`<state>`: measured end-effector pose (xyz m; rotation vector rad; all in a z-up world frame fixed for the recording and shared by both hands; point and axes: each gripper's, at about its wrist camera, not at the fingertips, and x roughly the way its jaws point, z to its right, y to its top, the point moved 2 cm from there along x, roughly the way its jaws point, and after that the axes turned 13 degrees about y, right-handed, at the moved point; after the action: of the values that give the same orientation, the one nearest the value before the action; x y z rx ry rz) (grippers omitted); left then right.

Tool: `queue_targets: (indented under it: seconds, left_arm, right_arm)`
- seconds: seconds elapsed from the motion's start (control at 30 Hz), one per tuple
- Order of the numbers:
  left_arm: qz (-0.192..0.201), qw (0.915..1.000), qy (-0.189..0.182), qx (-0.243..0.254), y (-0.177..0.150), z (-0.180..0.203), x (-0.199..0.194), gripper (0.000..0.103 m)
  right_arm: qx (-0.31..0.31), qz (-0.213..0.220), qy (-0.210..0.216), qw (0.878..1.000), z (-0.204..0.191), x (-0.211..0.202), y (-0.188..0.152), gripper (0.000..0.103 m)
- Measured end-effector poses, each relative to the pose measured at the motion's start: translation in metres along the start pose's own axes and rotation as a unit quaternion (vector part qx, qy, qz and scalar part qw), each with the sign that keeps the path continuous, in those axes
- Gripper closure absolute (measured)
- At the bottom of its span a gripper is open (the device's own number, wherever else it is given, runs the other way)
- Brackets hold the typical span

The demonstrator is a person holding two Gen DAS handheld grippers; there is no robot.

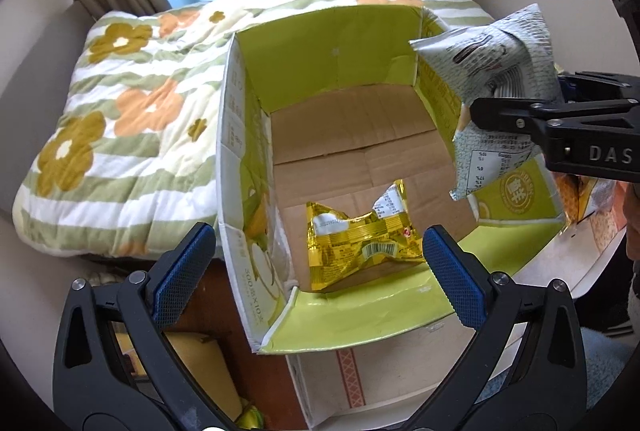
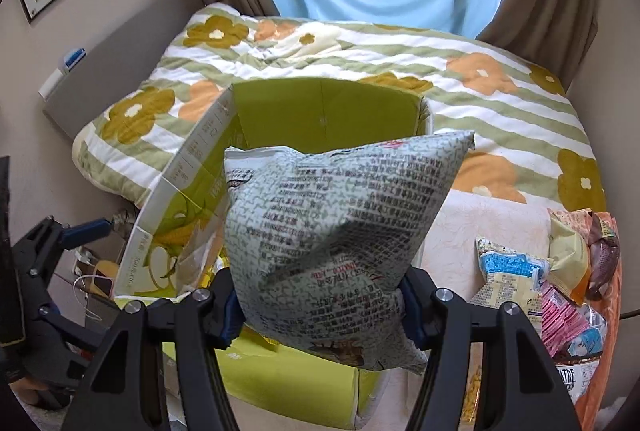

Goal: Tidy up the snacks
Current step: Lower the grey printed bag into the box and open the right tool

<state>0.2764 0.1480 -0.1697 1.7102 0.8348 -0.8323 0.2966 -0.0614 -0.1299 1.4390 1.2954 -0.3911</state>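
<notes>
Your right claw [image 2: 316, 301] is clenched on the grey bag [image 2: 332, 231], pinching its lower part, and the bag puffs up and away from the fingers with its long axis running out ahead of the claw. Just beyond and below the bag lies the open box [image 2: 320, 111]. Seen from the left camera, the bag [image 1: 492, 71] hangs over the box's right wall [image 1: 440, 79], not yet over the floor, so the drop probably calls for carrying it leftward and down.

Your left claw [image 1: 316, 271] is released, holding nothing, its fingers spread at the box's near rim. Just ahead of it, on the box floor, lies the gold pack [image 1: 360, 239]. Off to your right claw's right sits the snack pile [image 2: 560, 271].
</notes>
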Motion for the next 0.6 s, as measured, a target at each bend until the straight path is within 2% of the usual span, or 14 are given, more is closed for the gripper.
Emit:
queue_targets:
  seconds: [0.23,0.33,0.37,0.4,0.5,0.6]
  left_arm:
    - [-0.014,0.9998,-0.005,-0.012,-0.007,-0.005,0.006,0.001]
    - [-0.016,0.9993,-0.006,-0.032,-0.009,-0.012,0.006,0.001]
    - [-0.017,0.9990,-0.011,-0.041,-0.011,-0.015,0.005,0.001]
    - [-0.017,0.9986,-0.014,-0.048,-0.012,-0.018,0.003,0.001]
    - [-0.015,0.9980,-0.014,-0.059,-0.016,-0.023,-0.002,0.001]
    - [-0.010,0.9980,-0.013,-0.061,-0.020,-0.025,-0.007,0.001]
  right_arm:
    - [0.009,-0.038,0.003,0.999,0.000,0.023,-0.013,0.042]
    - [0.004,-0.019,-0.017,1.000,-0.001,0.022,-0.019,0.025]
    - [0.003,-0.007,-0.016,1.000,-0.002,0.019,-0.021,0.008]
    - [0.004,0.004,-0.012,1.000,-0.002,0.015,-0.023,0.000]
    - [0.011,0.035,-0.006,0.999,-0.003,0.005,-0.032,0.000]
    - [0.021,0.034,0.001,0.999,-0.004,-0.001,-0.037,0.000]
